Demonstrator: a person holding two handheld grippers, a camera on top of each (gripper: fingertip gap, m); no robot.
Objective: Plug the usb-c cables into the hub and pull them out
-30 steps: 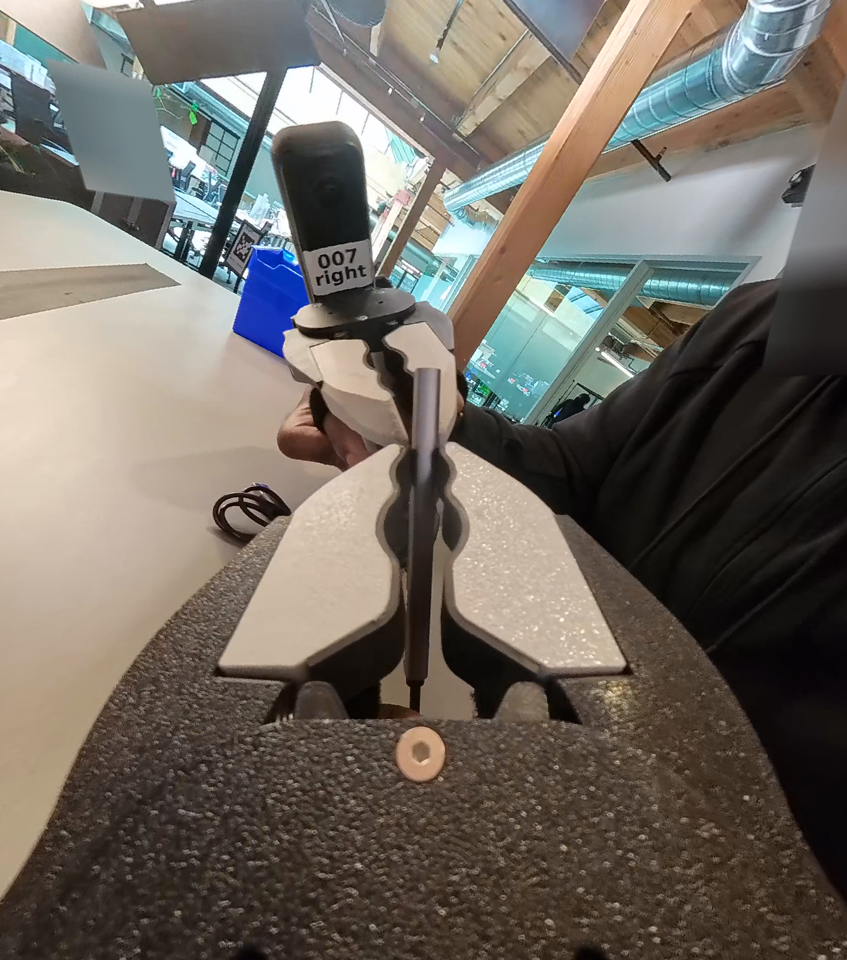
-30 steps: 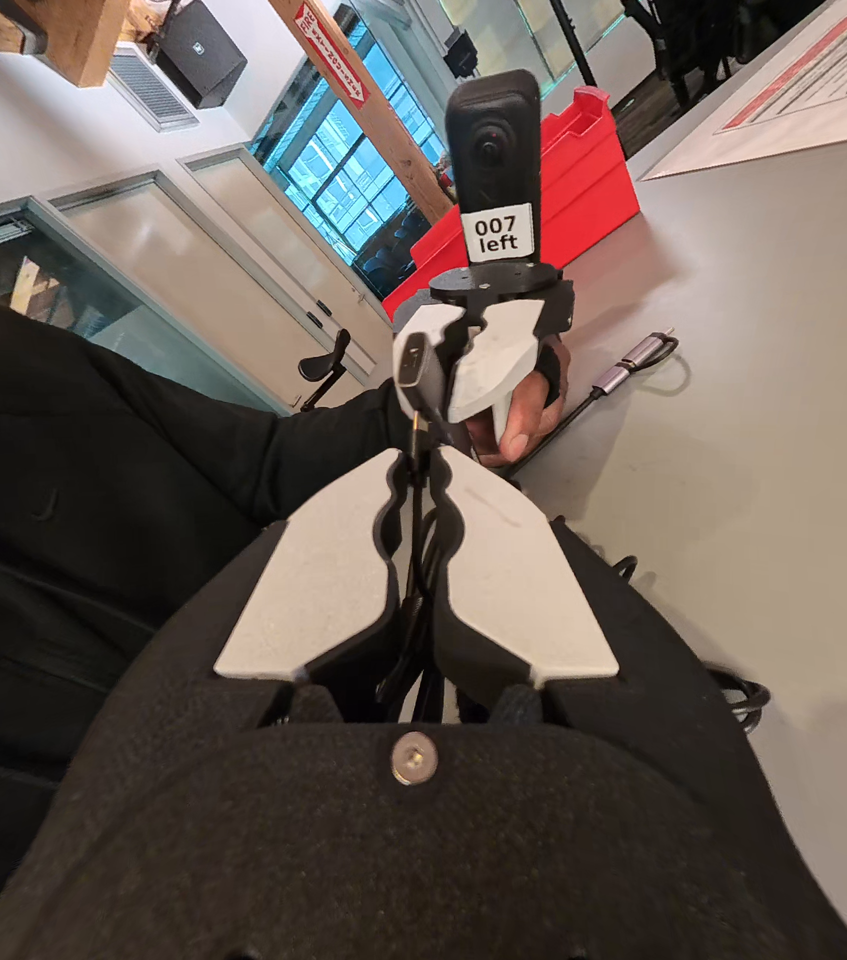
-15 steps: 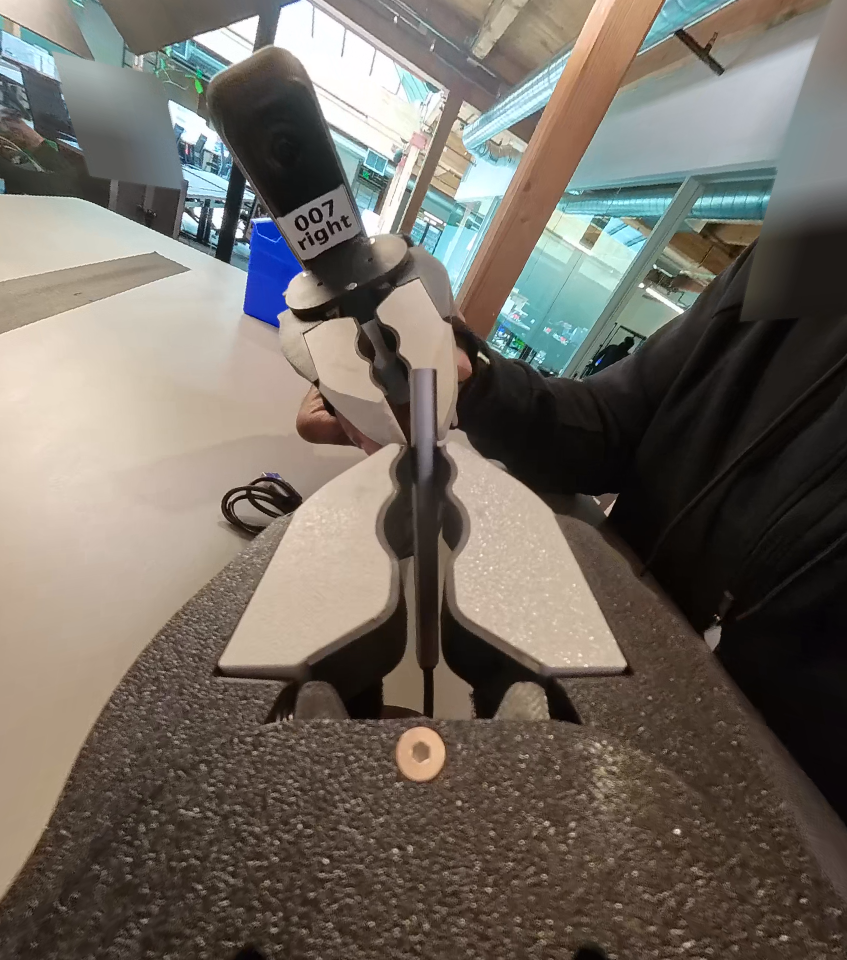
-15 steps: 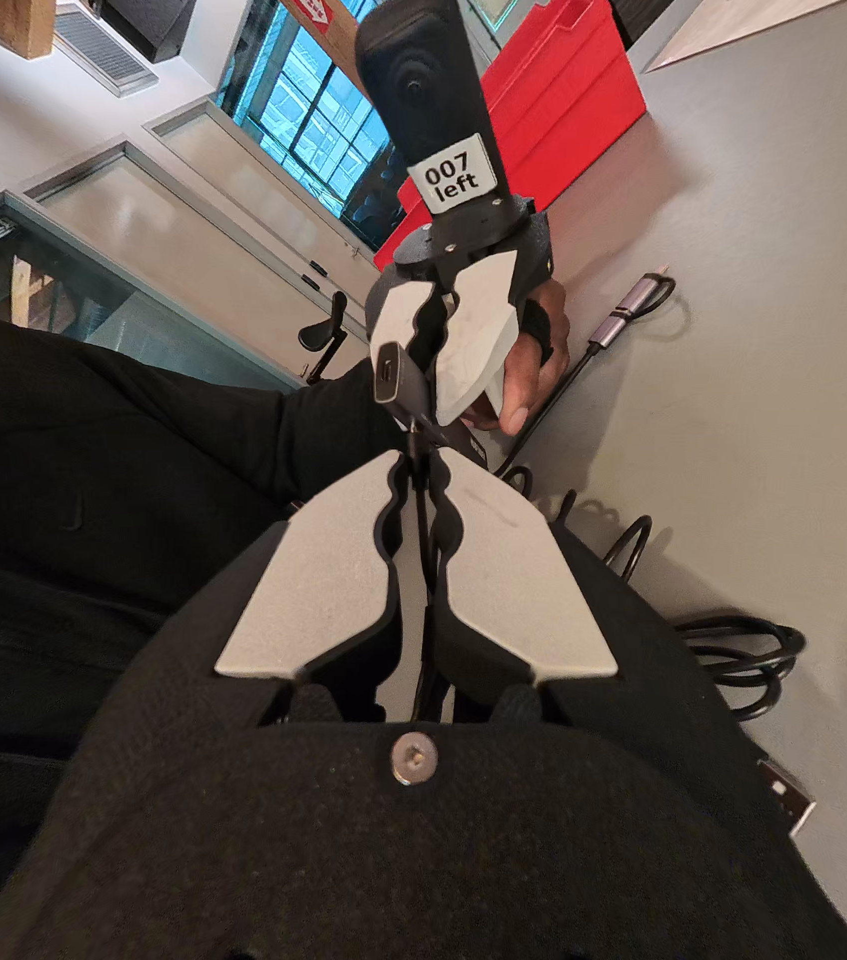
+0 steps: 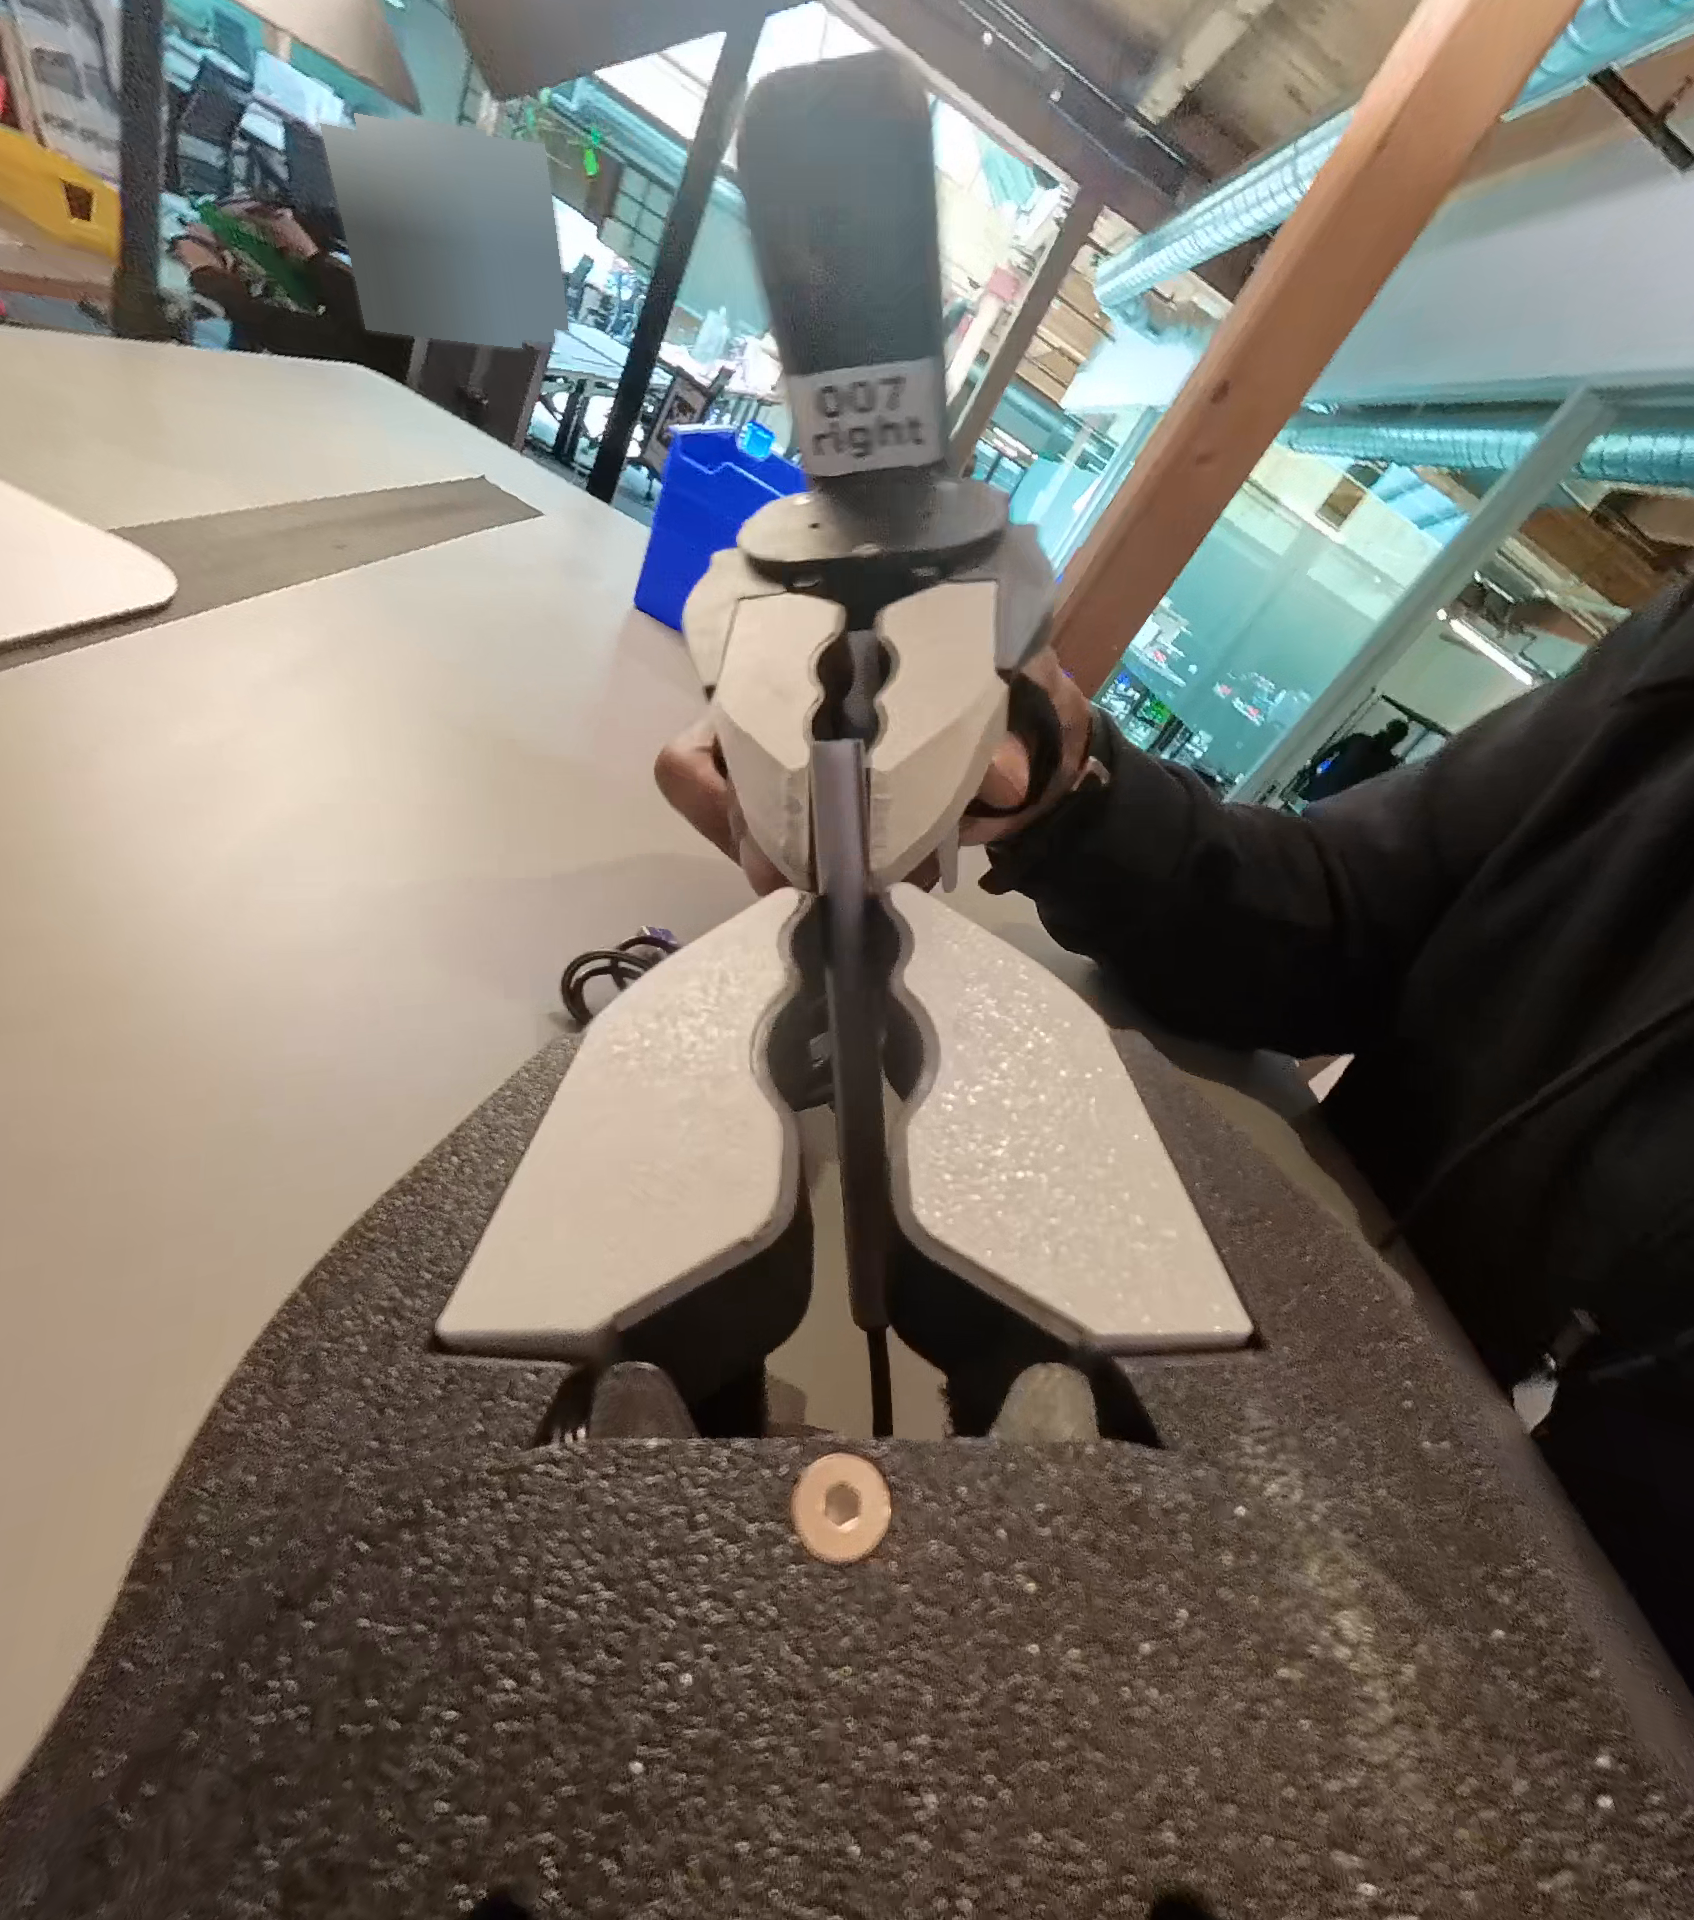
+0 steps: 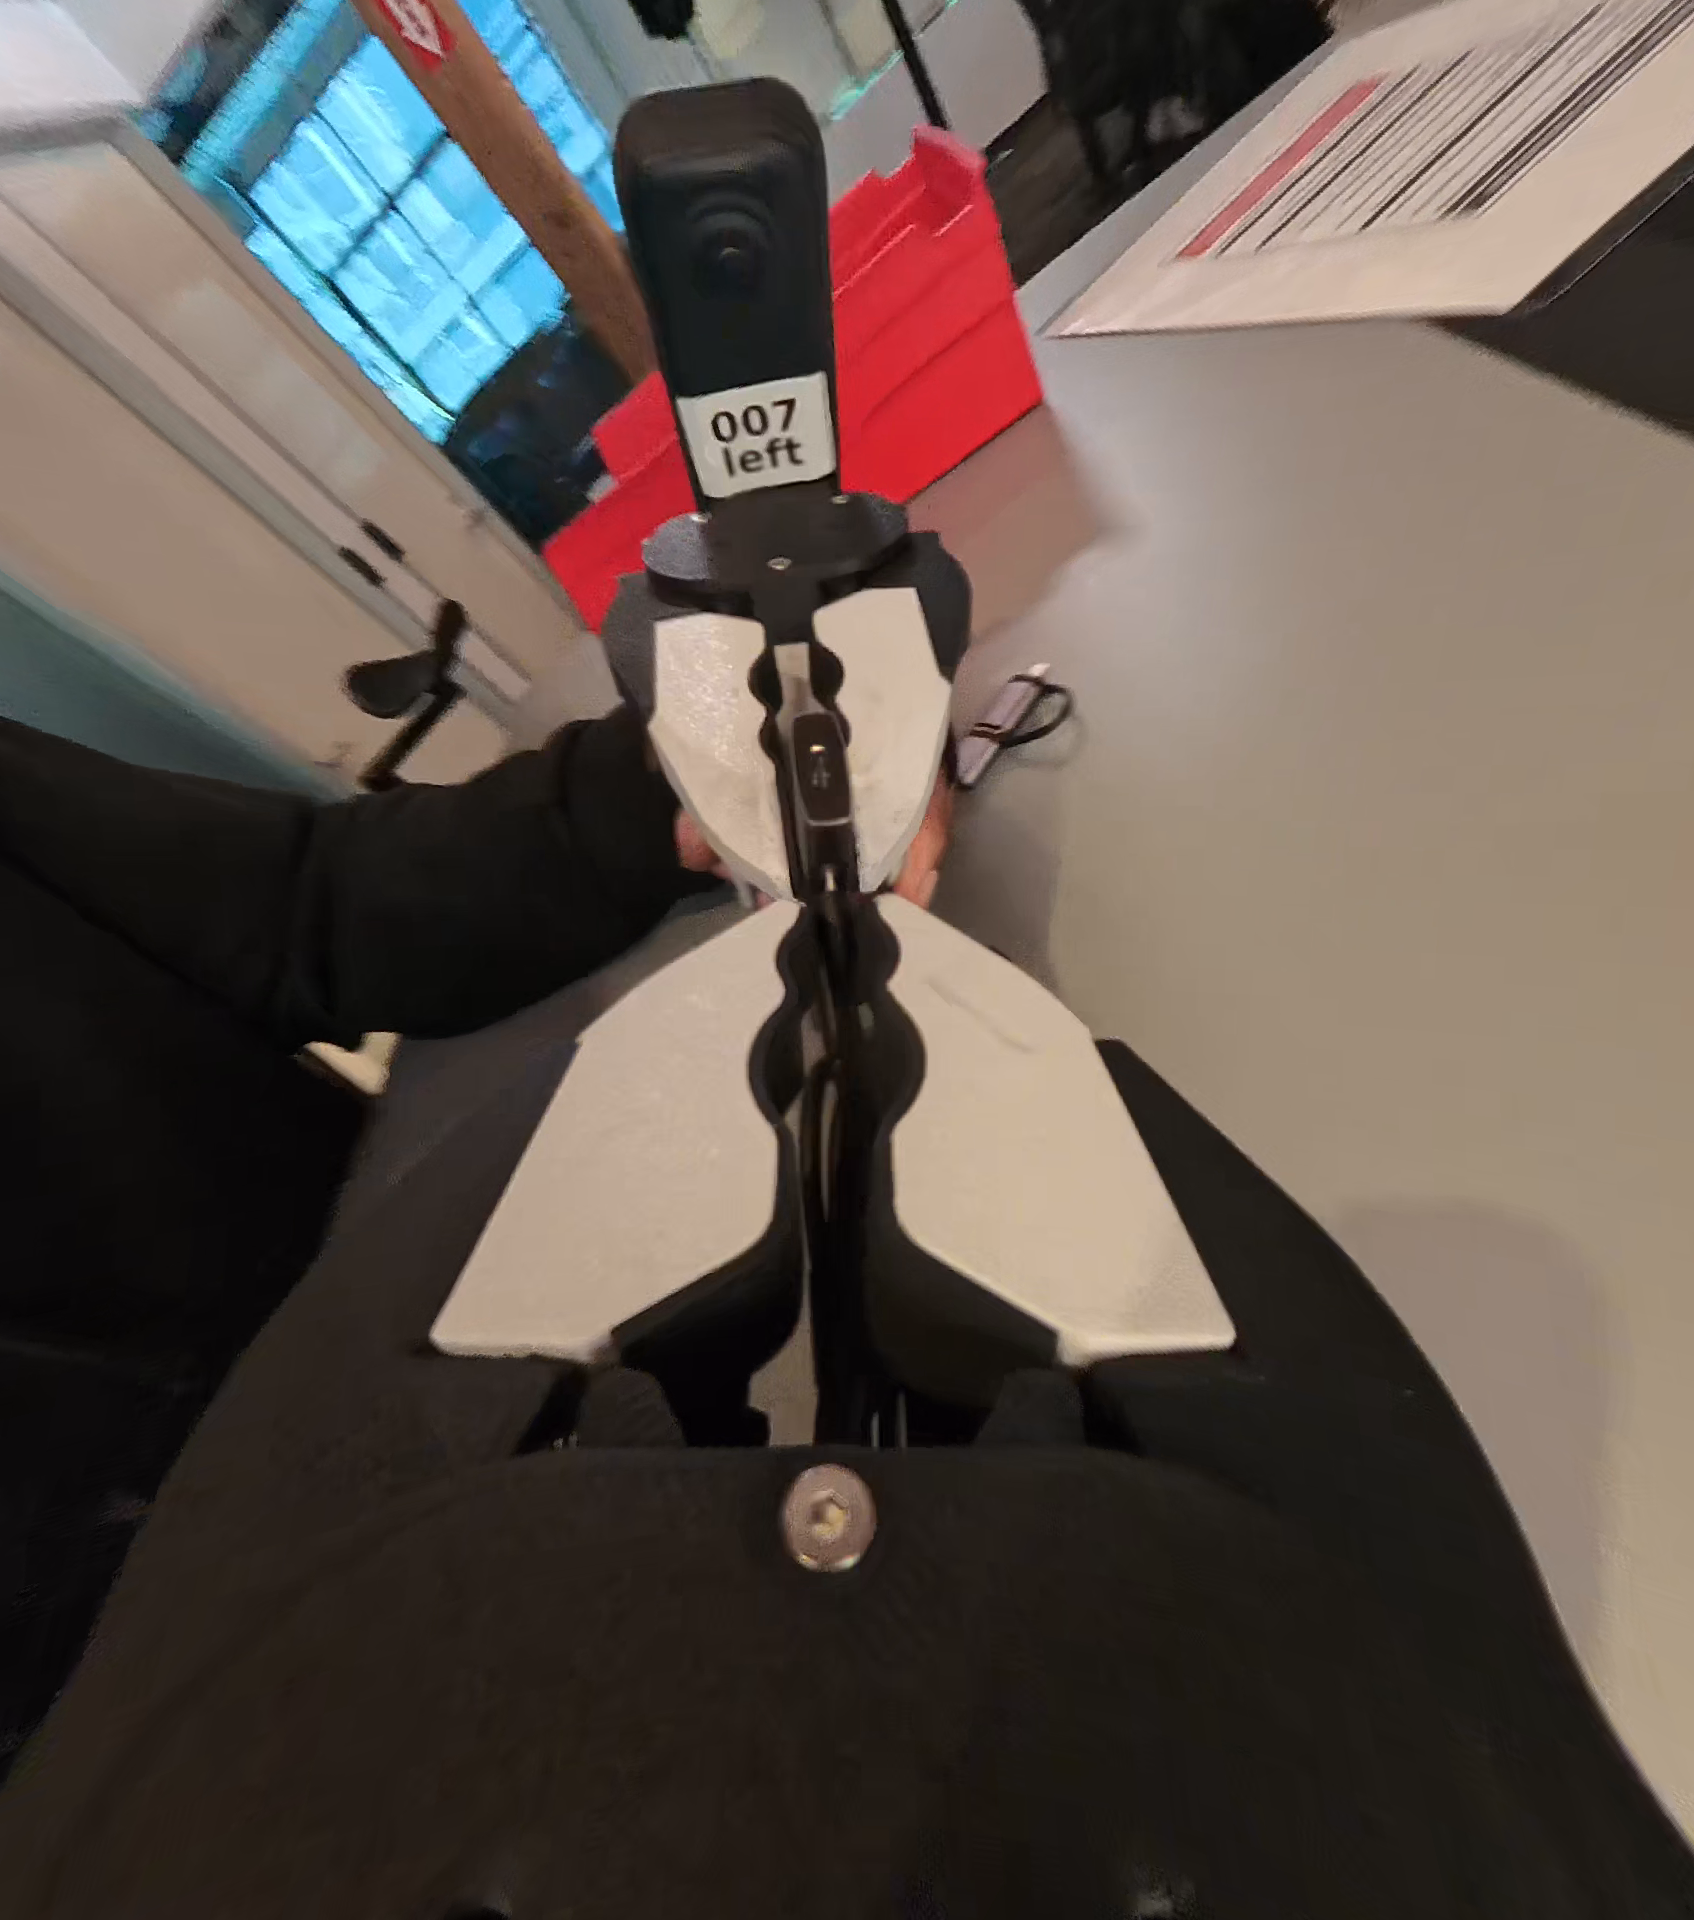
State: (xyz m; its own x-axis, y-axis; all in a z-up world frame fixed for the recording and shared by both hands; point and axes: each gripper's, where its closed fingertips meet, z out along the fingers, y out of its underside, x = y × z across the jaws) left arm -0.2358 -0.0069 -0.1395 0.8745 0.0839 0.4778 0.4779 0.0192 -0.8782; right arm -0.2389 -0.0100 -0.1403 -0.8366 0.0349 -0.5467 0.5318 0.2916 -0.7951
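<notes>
Both fingers [image 5: 677,1132] tight on hub [image 5: 848,997], cable [image 6: 838,1039].

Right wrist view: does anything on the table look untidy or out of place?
Nothing looks damaged or spilled. One loose grey adapter cable lies curled on the table behind the left gripper.

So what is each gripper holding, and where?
Left gripper pinches the hub by its flat sides; right gripper clamps the black cable just behind its plug.

I see a grey table [image 5: 251,790], a slanted wooden beam [image 5: 1279,301], glass partitions [image 5: 1321,644], a blue bin [image 5: 708,520] and a red bin [image 6: 926,343].
</notes>
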